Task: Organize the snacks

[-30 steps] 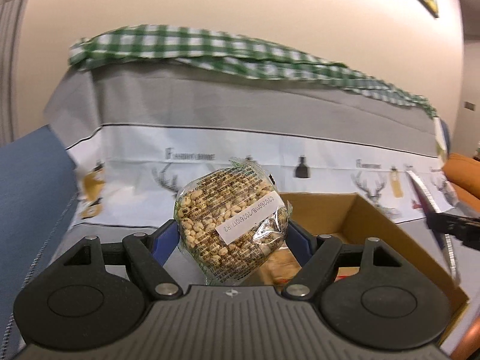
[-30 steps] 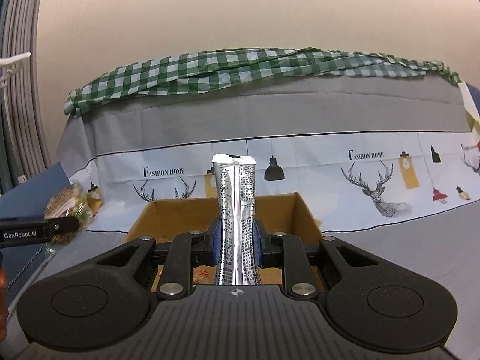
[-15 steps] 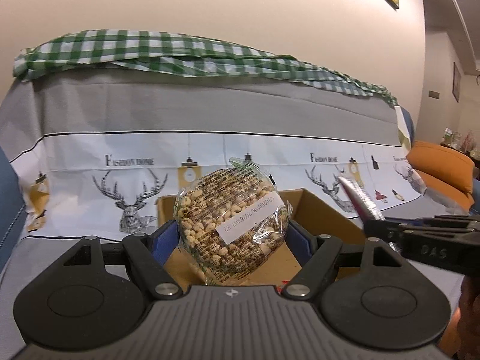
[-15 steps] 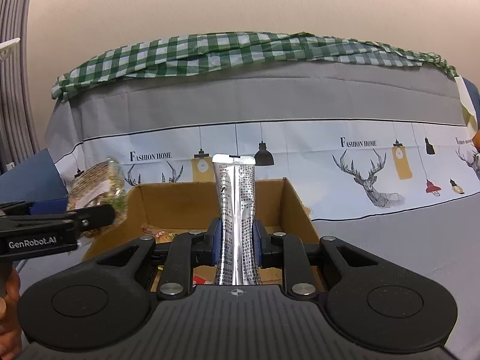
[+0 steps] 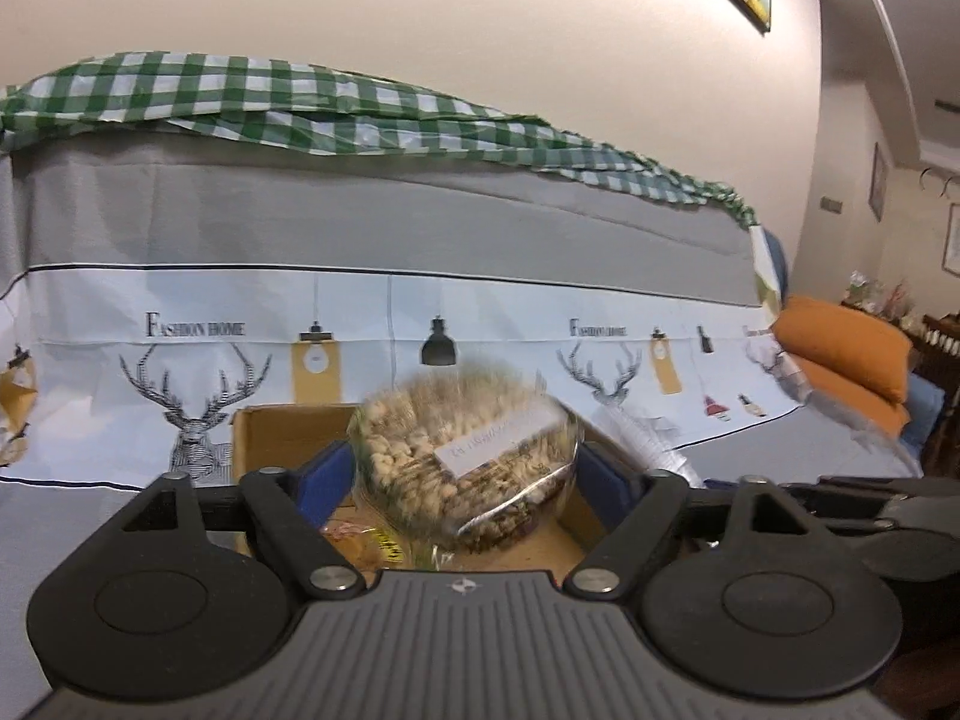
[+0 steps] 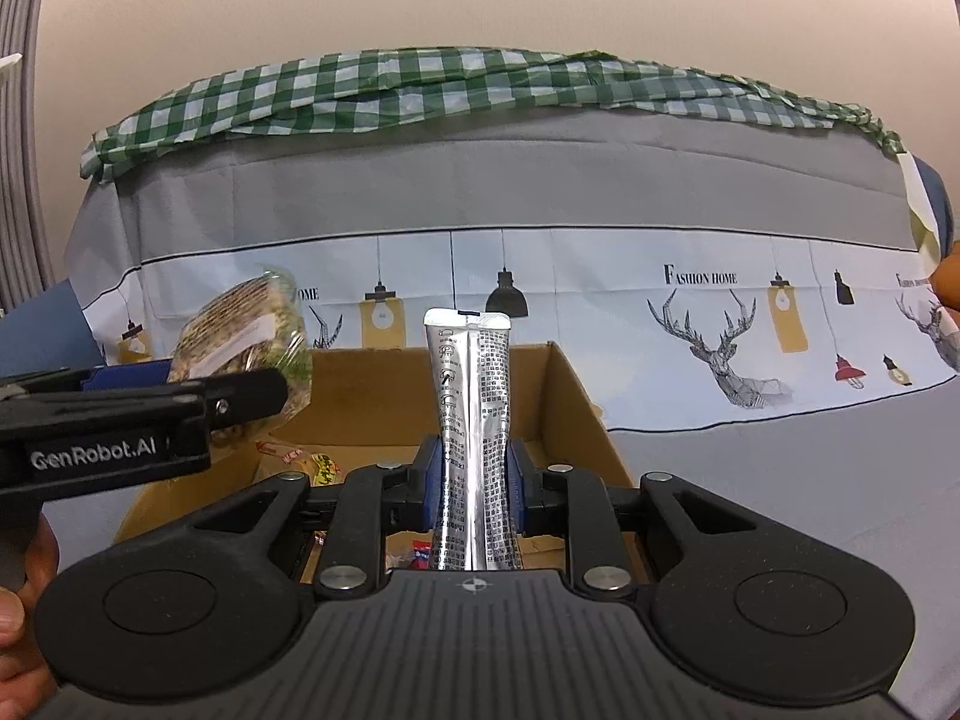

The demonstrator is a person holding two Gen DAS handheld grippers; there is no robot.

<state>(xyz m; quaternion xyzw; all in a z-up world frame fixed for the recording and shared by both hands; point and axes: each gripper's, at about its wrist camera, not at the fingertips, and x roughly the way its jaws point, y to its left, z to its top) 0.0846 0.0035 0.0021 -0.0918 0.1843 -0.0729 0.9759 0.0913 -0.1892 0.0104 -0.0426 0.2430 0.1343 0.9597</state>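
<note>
My left gripper [image 5: 465, 474] is shut on a clear round bag of puffed grain snack [image 5: 465, 459] with a white label, held above the open cardboard box [image 5: 276, 432]. The bag looks blurred. My right gripper [image 6: 471, 474] is shut on an upright silver foil stick pack [image 6: 471, 420] over the same box [image 6: 576, 402]. In the right wrist view the left gripper [image 6: 240, 396] and its bag [image 6: 246, 342] hang over the box's left side. Yellow and red snack wrappers [image 6: 312, 462] lie inside the box.
The box sits on a grey sofa seat [image 6: 780, 480] covered by a deer-print cloth [image 6: 720, 312] with a green checked cloth [image 6: 480, 84] on top. Orange cushions [image 5: 840, 354] lie at the far right. A hand [image 6: 18, 600] holds the left gripper.
My left gripper has swung right and lower over the box, and the grain bag now sits lower between its fingers. The right gripper has moved closer to the box, still holding the silver pack.
</note>
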